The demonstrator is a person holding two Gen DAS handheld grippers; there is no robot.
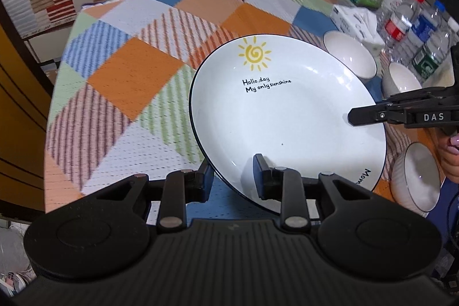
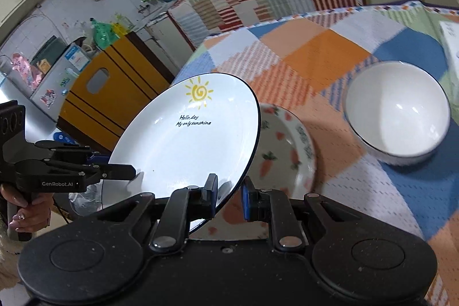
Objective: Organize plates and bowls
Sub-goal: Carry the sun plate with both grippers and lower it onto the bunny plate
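Fingers of the left tool (image 1: 233, 179) straddle the sun plate's (image 1: 287, 119) near rim, one above, one beneath; the right tool (image 2: 228, 192) likewise brackets its edge, plate tilted above the tabletop (image 1: 129, 70).

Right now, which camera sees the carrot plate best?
The right wrist view. There the carrot plate lies on the tablecloth, partly hidden behind the tilted sun plate that both grippers hold by its rim. The left wrist view shows none of it; the sun plate fills that spot.
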